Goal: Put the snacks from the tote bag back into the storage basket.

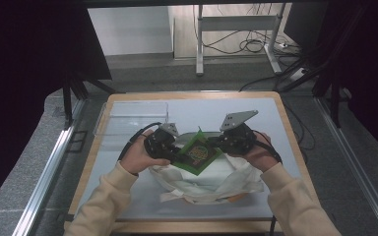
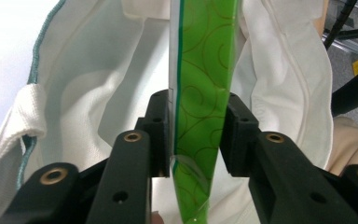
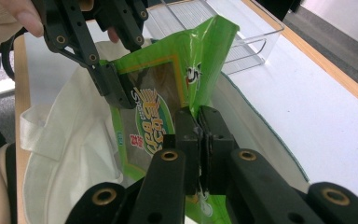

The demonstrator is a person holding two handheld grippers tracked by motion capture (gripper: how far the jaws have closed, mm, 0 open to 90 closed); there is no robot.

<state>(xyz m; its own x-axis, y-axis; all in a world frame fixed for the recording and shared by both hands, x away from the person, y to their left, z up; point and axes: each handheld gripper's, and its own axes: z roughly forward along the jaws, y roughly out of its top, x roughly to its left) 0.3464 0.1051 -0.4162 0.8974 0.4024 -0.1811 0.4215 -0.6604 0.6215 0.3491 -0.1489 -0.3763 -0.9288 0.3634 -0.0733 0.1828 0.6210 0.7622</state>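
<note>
Midway through a handover above the open white cloth bag (image 1: 211, 184). Green snack packet (image 1: 197, 153) up in the air over the bag's mouth, not yet inside. Right gripper (image 3: 200, 122) clenched on the packet's edge. Left gripper (image 2: 196, 135) straddling the other edge, one pad touching, the other apparently just clear. Left to do: lowering into the bag, letting go. Clear plastic bin (image 1: 133, 118) well behind.

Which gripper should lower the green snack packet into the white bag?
Right, probably. The right gripper is clamped on the green snack packet; the left gripper straddles its edge, one pad not pressing. White cloth bag lies below.
</note>
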